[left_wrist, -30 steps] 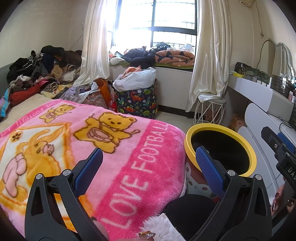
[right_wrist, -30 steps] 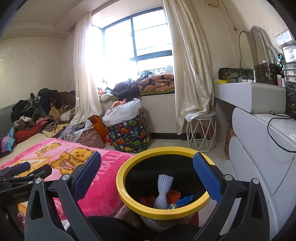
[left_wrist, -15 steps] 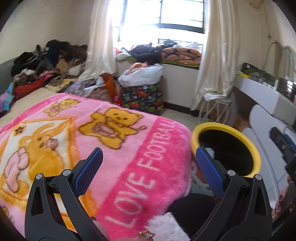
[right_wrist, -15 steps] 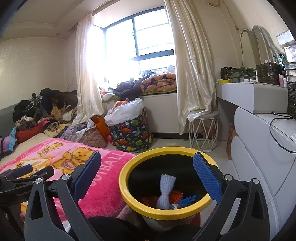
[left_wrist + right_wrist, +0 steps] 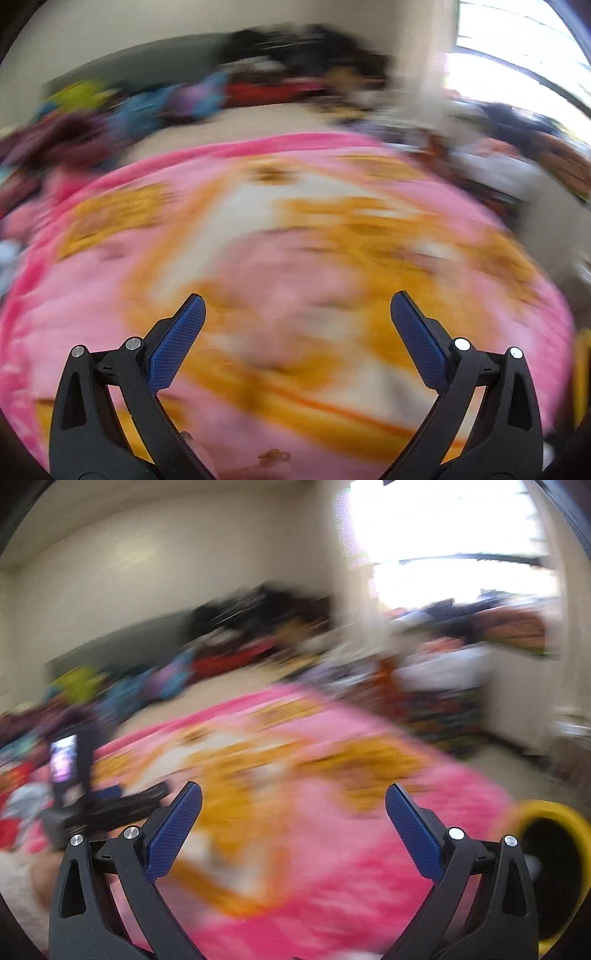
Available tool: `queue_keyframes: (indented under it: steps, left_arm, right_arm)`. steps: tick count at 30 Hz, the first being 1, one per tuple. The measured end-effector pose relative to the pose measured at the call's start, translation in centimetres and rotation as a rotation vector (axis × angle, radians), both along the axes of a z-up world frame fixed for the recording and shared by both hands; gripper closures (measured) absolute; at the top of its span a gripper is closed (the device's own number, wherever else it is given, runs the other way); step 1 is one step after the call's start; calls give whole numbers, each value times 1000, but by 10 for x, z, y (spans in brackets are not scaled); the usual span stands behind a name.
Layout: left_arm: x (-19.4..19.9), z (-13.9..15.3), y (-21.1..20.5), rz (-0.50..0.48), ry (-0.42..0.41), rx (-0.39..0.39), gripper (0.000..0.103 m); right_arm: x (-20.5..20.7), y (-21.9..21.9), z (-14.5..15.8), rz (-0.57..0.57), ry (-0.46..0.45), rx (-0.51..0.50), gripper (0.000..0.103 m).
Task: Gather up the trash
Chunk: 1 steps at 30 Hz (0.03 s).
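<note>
Left wrist view blurred, left hand-held gripper (image 5: 297, 314) spread wide, empty, over pink fleece blanket (image 5: 258, 258), right hand-held gripper (image 5: 293, 805) likewise agape, yellow-rimmed round bin (image 5: 554, 849) lower right.

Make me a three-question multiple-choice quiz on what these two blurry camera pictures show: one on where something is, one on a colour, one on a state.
1. In the right wrist view, where is the bin?
A. lower right
B. top left
C. centre

2. What colour is the bin's rim?
A. green
B. yellow
C. white

3. How are the left gripper and right gripper?
A. both shut
B. both open, empty
C. both holding trash

Answers: 1 A, it sits at the lower right edge beside the blanket. 2 B, the rim is yellow. 3 B, the fingers are wide apart with only blanket between.
</note>
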<state>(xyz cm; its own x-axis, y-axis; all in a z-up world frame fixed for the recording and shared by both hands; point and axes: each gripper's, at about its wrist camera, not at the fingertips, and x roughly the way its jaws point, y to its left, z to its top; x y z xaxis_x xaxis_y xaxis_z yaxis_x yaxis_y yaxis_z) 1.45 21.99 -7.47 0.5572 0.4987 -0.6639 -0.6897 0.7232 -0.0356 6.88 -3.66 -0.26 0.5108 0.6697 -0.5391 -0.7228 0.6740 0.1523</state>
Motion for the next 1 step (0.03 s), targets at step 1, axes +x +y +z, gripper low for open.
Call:
queue_keyframes:
  steps: [1]
  left_arm:
    - [-11, -7, 31, 76, 30, 3, 11]
  right_arm:
    - [0, 28, -7, 60, 42, -27, 6]
